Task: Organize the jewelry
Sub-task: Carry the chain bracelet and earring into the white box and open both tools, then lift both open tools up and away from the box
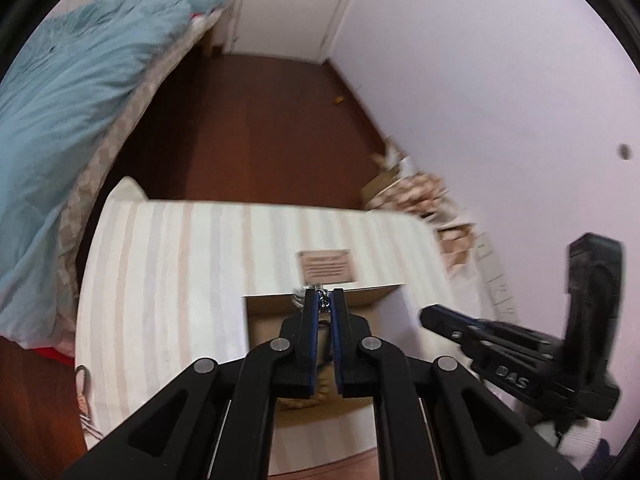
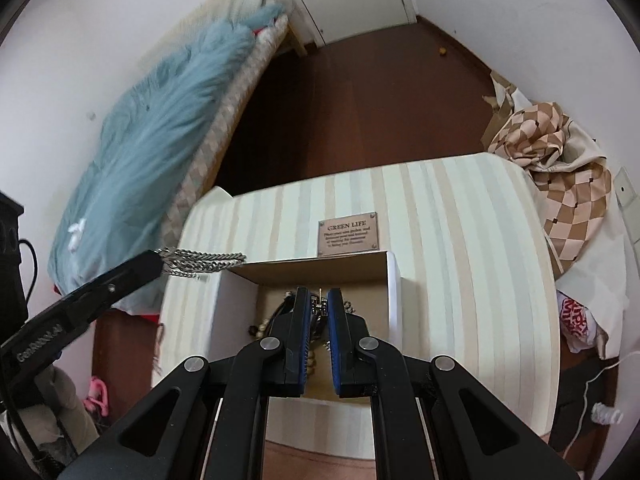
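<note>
An open cardboard box [image 2: 320,270] with white sides stands on a striped table [image 2: 460,240]; it holds beads and several dark jewelry pieces [image 2: 262,326]. My left gripper [image 1: 323,300] is shut on a silver chain [image 2: 204,262], which hangs out over the box's left rim; the chain shows between the fingertips in the left wrist view [image 1: 322,294]. My right gripper [image 2: 319,300] is over the box, its jaws nearly shut on a small metal jewelry piece [image 2: 319,303]. The right gripper also shows at the right of the left wrist view [image 1: 436,314].
A brown "GREEN LIFE" plaque [image 2: 348,234] lies behind the box. A bed with a blue blanket [image 2: 168,128] is at the left. A checkered cloth pile [image 2: 560,168] lies right of the table. Dark wood floor [image 2: 360,100] lies beyond.
</note>
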The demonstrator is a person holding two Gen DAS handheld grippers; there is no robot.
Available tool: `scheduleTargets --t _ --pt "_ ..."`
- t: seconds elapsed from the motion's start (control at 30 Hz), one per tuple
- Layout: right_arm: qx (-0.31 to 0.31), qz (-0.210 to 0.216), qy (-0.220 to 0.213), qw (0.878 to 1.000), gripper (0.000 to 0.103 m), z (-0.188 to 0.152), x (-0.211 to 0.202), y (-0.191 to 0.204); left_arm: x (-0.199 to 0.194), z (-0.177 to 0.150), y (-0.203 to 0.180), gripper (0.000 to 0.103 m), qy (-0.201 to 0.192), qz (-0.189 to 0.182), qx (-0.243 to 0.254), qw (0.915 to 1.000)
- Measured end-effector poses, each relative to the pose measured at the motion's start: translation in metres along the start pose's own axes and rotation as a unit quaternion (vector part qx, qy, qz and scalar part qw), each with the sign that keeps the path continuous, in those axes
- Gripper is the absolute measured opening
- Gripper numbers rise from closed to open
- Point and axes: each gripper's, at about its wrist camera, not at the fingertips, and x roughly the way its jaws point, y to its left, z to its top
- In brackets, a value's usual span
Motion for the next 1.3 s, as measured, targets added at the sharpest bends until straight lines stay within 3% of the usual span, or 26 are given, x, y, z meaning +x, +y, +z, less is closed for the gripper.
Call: scheduleTargets --t 0.2,0.23,0.27,0.3,0.33,0.37,0.4,0.43,0.5,0.57,0.63,0.8,1.03,1.3 --pt "0.000 -0.018 0.062 0.998 0.011 0.010 0.029 -0.003 0.034 0.001 0.009 0.008 0.042 0.063 -0.002 0.9971" --pt "0.001 -0.019 0.065 0.998 0.018 0.011 0.029 -0.003 0.036 0.001 0.010 0.009 0.043 0.078 -0.002 0.9960" --pt "0.001 -0.018 0.065 0.998 0.033 0.011 0.028 -0.002 0.037 0.001 0.011 0.010 0.043 0.092 -0.003 0.9948" --pt "0.001 -0.019 0.062 0.998 0.040 0.011 0.025 -0.002 0.036 0.001 0.012 0.016 0.041 0.100 -0.004 0.9942" --pt "0.000 -0.021 0.058 0.998 0.052 0.012 0.023 -0.001 0.035 0.000 0.014 0.033 0.038 0.108 -0.006 0.9934" --pt "-0.002 -0.023 0.055 0.998 0.057 0.012 0.020 0.000 0.032 0.000 0.016 0.044 0.033 0.115 -0.009 0.9928" --pt "-0.001 -0.021 0.053 0.998 0.057 0.012 0.017 0.000 0.028 -0.001 0.018 0.070 0.025 0.118 -0.014 0.9926" --pt "0.001 -0.023 0.050 0.999 0.057 0.012 0.013 0.000 0.023 -0.001 0.020 0.076 0.016 0.115 -0.019 0.9931" --pt "-0.006 -0.034 0.039 0.999 0.059 0.012 0.005 0.002 0.016 -0.003 0.022 0.076 0.007 0.117 -0.024 0.9929" --pt "-0.015 -0.049 0.025 0.998 0.069 0.009 -0.004 0.005 0.011 -0.006 0.024 0.082 0.006 0.127 -0.026 0.9915" --pt "-0.025 -0.069 0.016 0.997 0.078 0.002 -0.013 0.007 0.005 -0.014 0.024 0.101 0.006 0.138 -0.027 0.9901" --pt "-0.046 -0.123 0.013 0.991 0.099 -0.020 -0.022 0.012 -0.007 -0.040 0.019 0.102 0.003 0.168 -0.025 0.9854" --pt "-0.039 -0.153 0.009 0.987 0.101 -0.049 -0.041 0.012 -0.025 -0.071 0.005 0.102 0.008 0.179 -0.025 0.9835" --pt "-0.036 -0.163 -0.038 0.985 0.101 -0.077 -0.111 0.028 -0.085 -0.091 -0.026 0.103 -0.024 0.180 -0.013 0.9833"
